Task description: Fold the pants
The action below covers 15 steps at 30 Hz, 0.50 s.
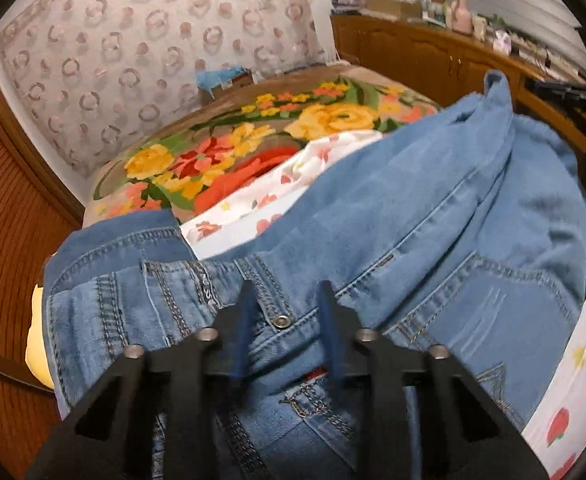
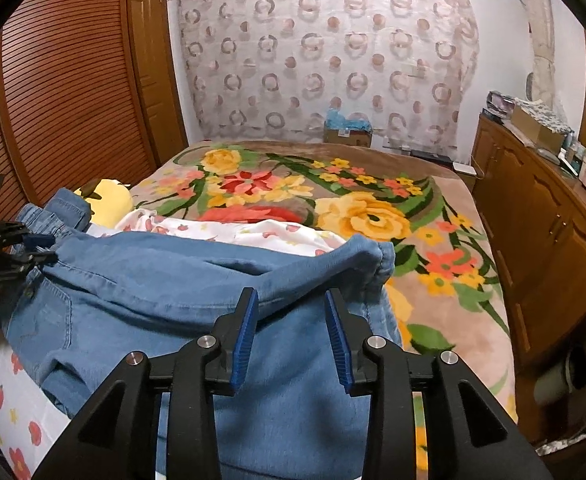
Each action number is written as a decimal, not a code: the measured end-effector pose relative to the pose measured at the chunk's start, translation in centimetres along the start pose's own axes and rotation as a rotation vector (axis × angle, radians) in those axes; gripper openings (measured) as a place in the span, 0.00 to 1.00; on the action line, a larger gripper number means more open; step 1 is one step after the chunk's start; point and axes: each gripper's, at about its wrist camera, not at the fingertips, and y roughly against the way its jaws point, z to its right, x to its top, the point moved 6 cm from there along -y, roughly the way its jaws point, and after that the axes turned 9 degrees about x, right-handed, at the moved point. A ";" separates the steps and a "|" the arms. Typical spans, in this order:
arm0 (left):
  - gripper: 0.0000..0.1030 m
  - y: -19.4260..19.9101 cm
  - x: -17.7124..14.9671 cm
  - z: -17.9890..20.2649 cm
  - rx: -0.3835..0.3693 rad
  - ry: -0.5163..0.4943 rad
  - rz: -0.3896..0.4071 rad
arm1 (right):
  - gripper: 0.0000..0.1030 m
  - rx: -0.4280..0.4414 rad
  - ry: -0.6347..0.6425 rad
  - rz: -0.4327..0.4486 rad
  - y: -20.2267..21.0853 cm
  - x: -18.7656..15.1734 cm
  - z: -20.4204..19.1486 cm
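Note:
Light blue denim pants (image 1: 413,216) lie bunched on the bed, waistband and metal button (image 1: 281,321) nearest in the left wrist view. My left gripper (image 1: 287,292) is open, its jaws straddling the waistband at the button. In the right wrist view the pants (image 2: 165,280) spread across the bed, leg hems (image 2: 377,258) toward the right. My right gripper (image 2: 291,300) is open just above the leg fabric, holding nothing. The left gripper (image 2: 37,250) shows at the left edge of that view, at the waistband.
The bed has a floral blanket (image 2: 373,208) and a white flowered sheet (image 2: 253,236). A yellow pillow (image 2: 109,200) lies by the louvred wooden wardrobe (image 2: 65,88). A wooden dresser (image 2: 541,216) with clutter runs along the right. A curtain (image 2: 325,52) and a box (image 2: 347,130) stand behind.

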 end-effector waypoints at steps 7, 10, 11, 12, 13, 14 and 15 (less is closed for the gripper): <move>0.13 0.8 -0.5 0.1 0.000 -0.037 -0.001 | 0.35 0.006 -0.018 0.007 -0.2 -0.6 0.4; 0.14 1.4 -0.6 0.0 -0.013 -0.030 0.007 | 0.35 0.008 -0.022 0.005 -0.4 -0.9 0.1; 0.18 1.4 -0.5 0.0 -0.013 -0.029 0.006 | 0.35 0.010 -0.021 0.004 -0.5 -0.9 0.0; 0.21 1.4 -0.6 0.1 -0.012 -0.029 0.004 | 0.35 0.012 -0.021 0.004 -0.6 -0.9 -0.2; 0.34 1.5 -0.7 0.1 -0.026 -0.030 0.003 | 0.35 0.013 -0.020 0.005 -0.6 -1.0 -0.4; 0.52 1.8 -0.7 0.4 -0.068 -0.034 0.002 | 0.35 0.014 -0.019 0.006 -0.6 -1.1 -0.6; 0.59 2.0 -0.7 0.7 -0.095 -0.039 0.005 | 0.35 0.017 -0.018 0.007 -0.7 -1.1 -0.7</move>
